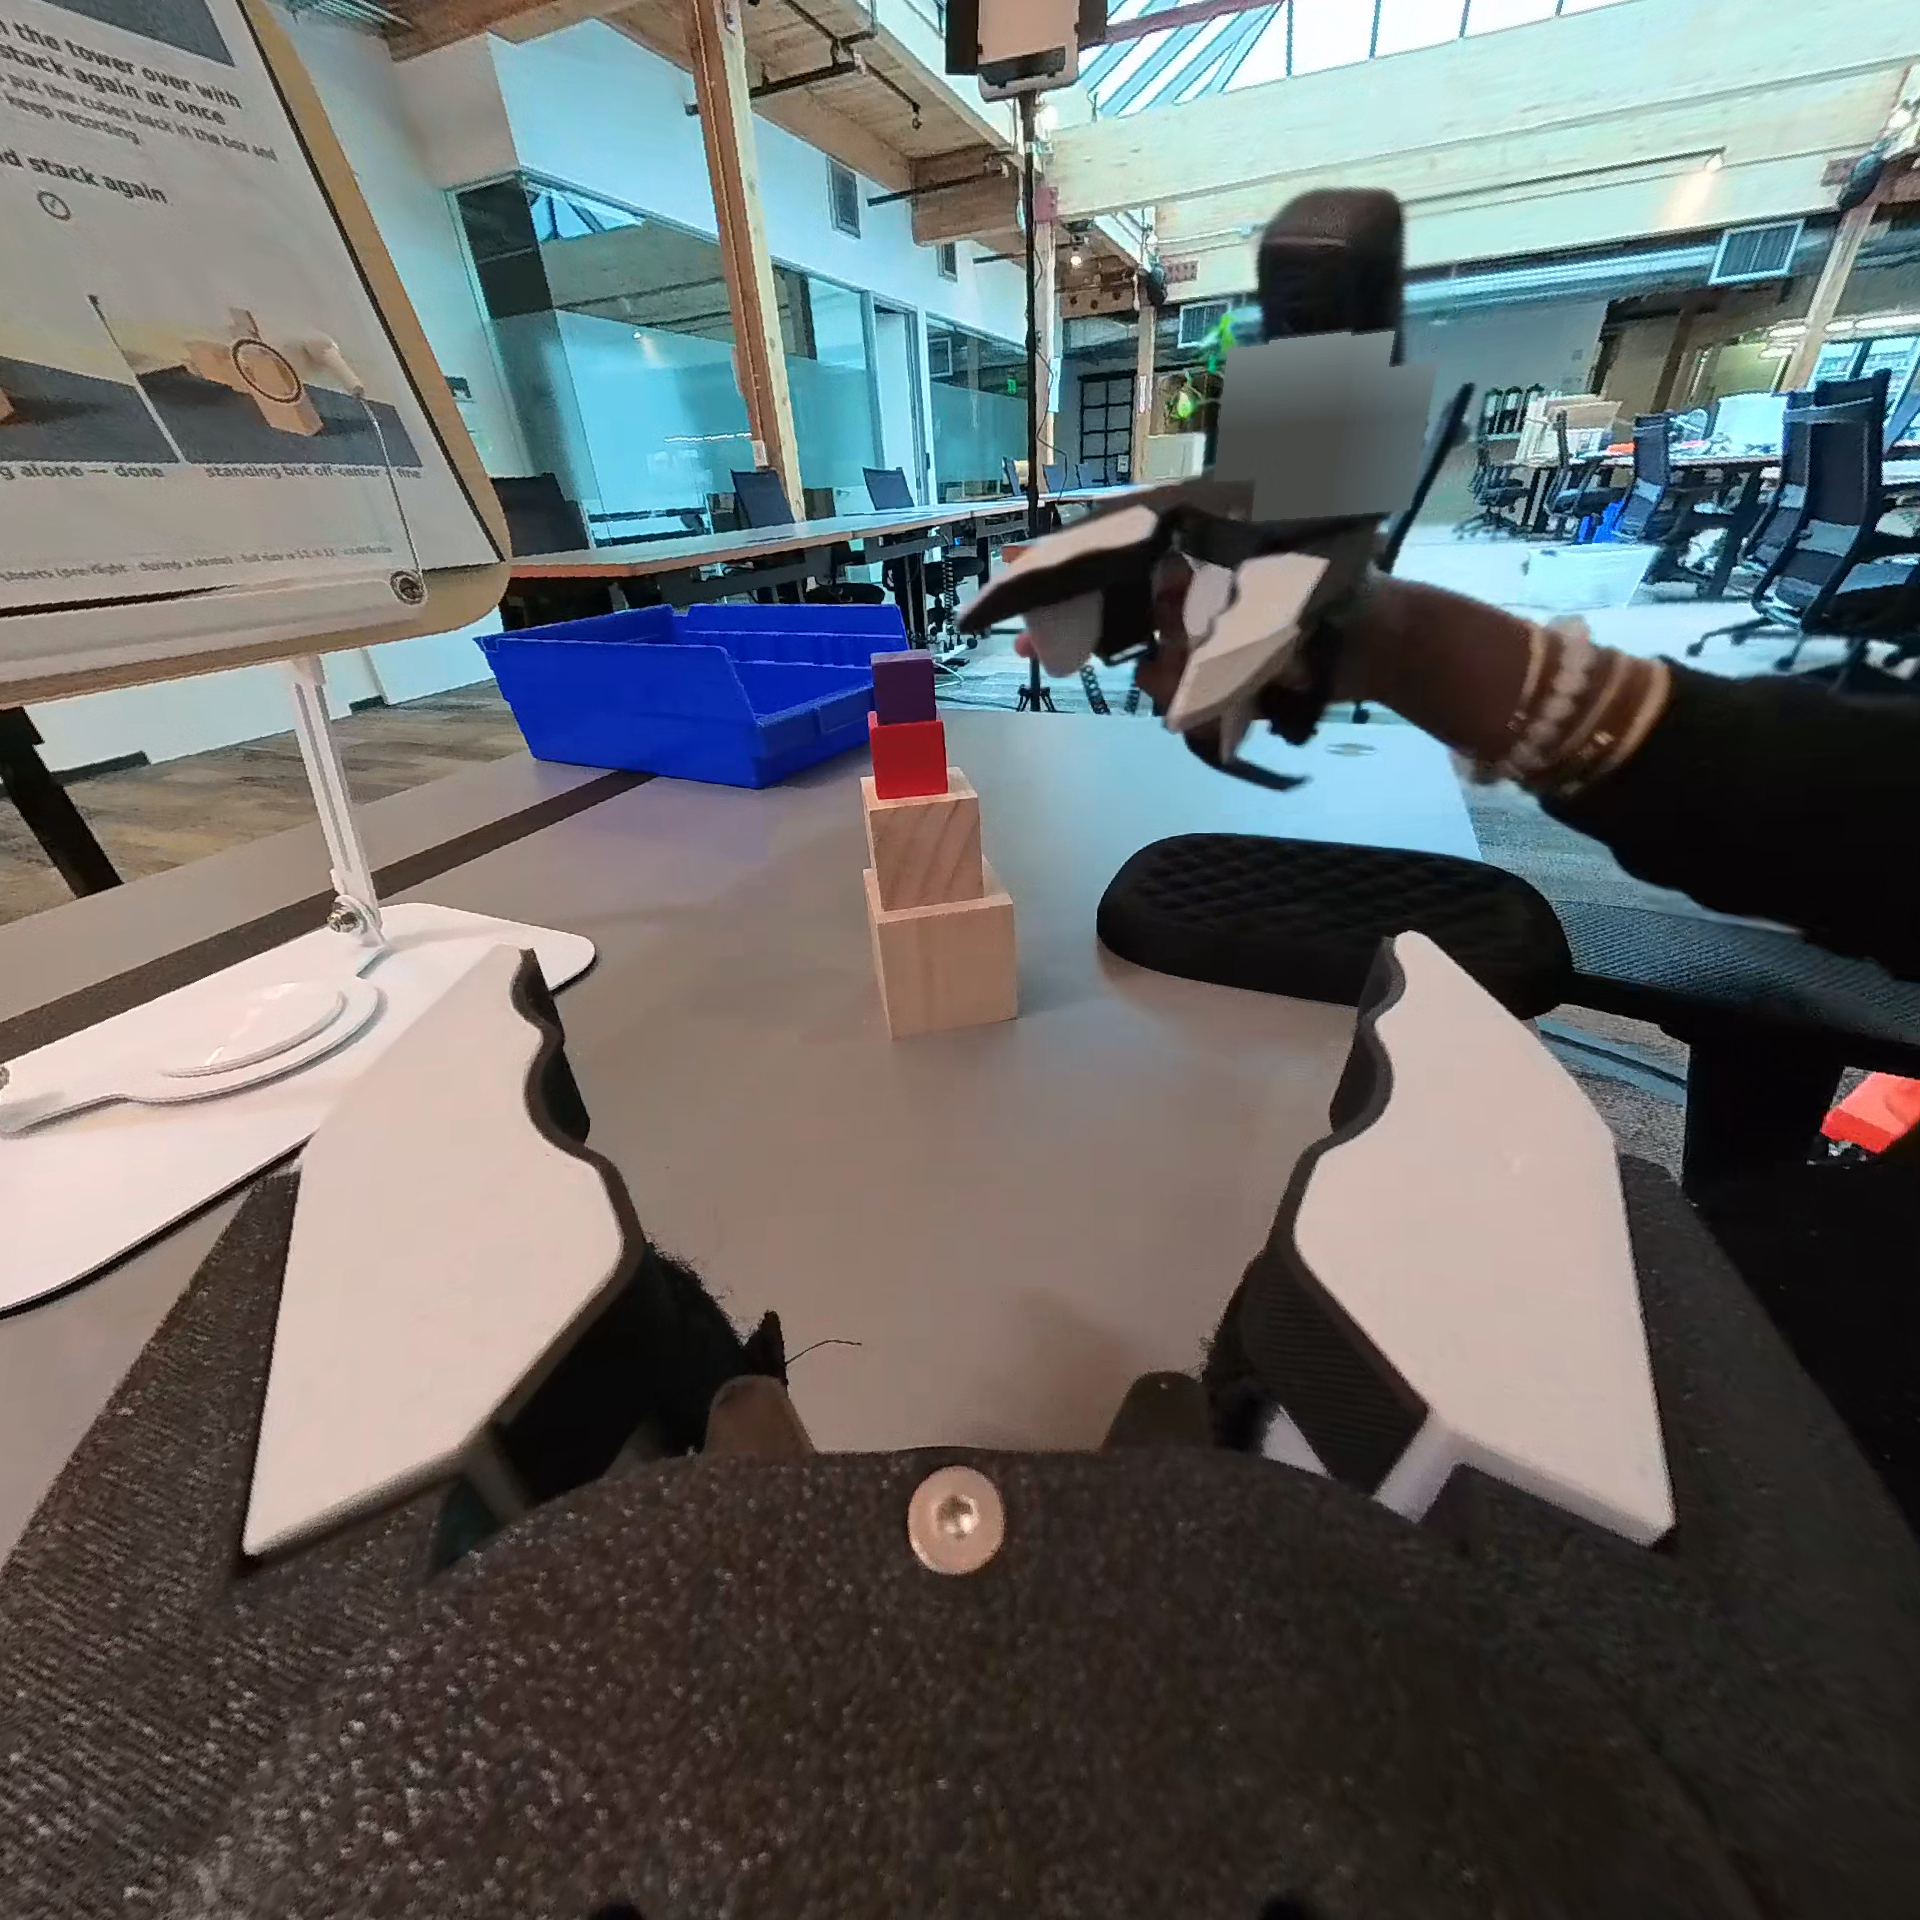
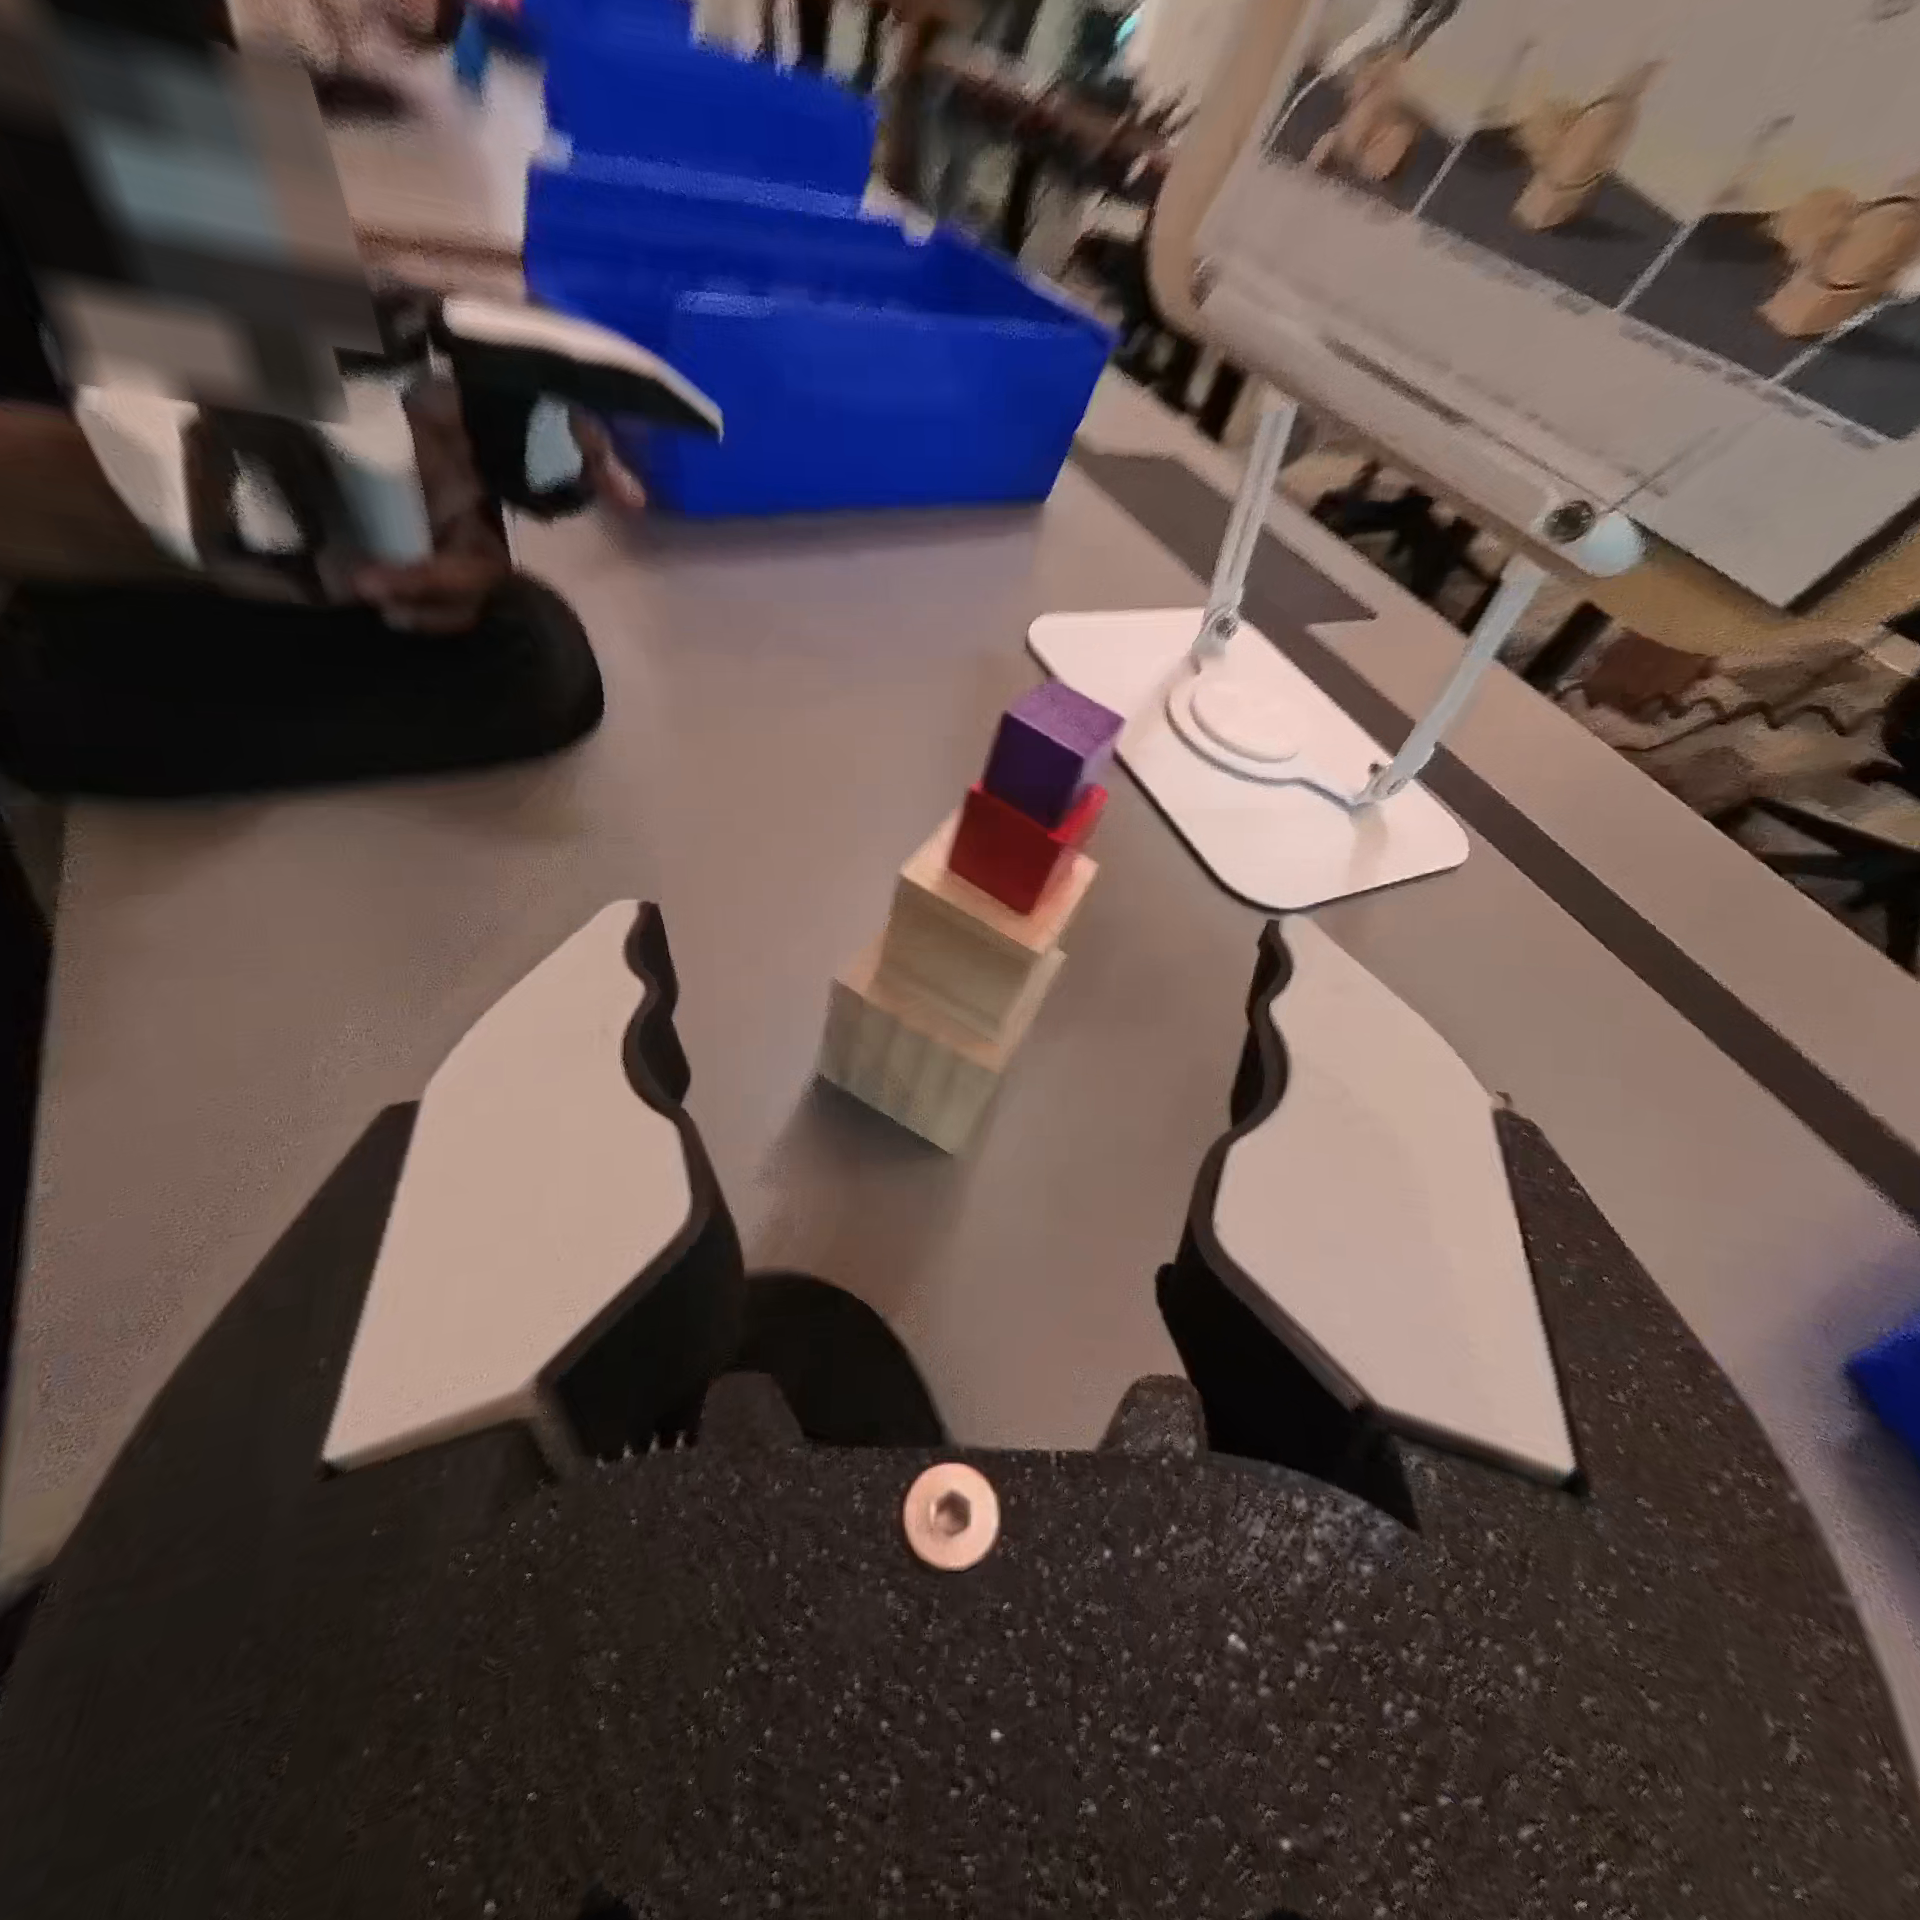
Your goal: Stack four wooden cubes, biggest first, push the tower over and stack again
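Observation:
A tower of cubes stands on the grey table (image 1: 727,1091): a large wooden cube (image 1: 943,961) at the bottom, a smaller wooden cube (image 1: 925,842), a red cube (image 1: 908,756) and a purple cube (image 1: 904,688) on top. My left gripper (image 1: 951,1013) is open and empty, short of the tower. My right gripper (image 2: 961,997) is open and empty, held above the tower (image 2: 971,935) and looking down on it; the tower shows between its fingers, untouched. The right gripper also shows in the left wrist view (image 1: 1153,644), in the air right of the tower top.
A blue bin (image 1: 686,691) sits behind the tower. A white stand (image 1: 312,997) holding an instruction sheet (image 1: 208,312) is at the left. A black chair armrest (image 1: 1320,914) lies at the table's right edge. The left gripper shows in the right wrist view (image 2: 582,374). My right gripper's tips are some 8 cm from the smaller wooden cube (image 1: 925,842).

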Available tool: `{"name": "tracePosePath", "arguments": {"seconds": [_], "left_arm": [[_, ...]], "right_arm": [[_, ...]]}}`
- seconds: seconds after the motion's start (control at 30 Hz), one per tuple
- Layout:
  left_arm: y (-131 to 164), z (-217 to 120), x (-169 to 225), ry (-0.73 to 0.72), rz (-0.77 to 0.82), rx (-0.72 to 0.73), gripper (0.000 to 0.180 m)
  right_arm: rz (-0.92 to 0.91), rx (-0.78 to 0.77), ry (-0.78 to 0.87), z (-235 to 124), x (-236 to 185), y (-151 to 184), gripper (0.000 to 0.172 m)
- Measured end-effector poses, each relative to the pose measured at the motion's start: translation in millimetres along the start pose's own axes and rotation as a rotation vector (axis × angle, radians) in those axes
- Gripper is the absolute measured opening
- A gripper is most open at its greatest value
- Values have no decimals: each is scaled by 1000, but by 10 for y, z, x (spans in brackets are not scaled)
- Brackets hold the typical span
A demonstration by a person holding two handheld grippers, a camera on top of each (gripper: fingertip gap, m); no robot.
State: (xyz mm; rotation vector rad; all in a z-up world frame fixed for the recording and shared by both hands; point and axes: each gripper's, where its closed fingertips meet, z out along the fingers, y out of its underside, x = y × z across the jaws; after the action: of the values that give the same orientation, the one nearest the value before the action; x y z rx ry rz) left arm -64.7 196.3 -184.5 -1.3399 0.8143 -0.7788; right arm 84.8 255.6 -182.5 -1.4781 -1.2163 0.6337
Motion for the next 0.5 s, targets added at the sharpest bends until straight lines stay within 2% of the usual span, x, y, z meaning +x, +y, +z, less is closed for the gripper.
{"name": "tracePosePath", "arguments": {"seconds": [0.03, 0.07, 0.13, 0.17, 0.23, 0.5], "left_arm": [[-2, -2, -1, 0, -1, 1, 141], [-4, -4, -2, 0, -3, 4, 141], [-14, -13, -9, -3, -8, 12, 141], [-18, -16, -11, -3, -10, 15, 141], [-21, -18, -14, -4, -13, 17, 142], [5, 2, 14, 2, 8, -4, 141]], "right_arm": [[-45, -41, -37, -11, 80, 31, 94], [-87, -70, -83, -24, 144, 63, 73], [-154, -110, -230, -60, 197, 144, 10], [-157, -122, -310, -74, 210, 185, 0], [-131, -140, -414, -62, 266, 248, 0], [-203, -264, -558, 228, 396, 415, 0]]}}
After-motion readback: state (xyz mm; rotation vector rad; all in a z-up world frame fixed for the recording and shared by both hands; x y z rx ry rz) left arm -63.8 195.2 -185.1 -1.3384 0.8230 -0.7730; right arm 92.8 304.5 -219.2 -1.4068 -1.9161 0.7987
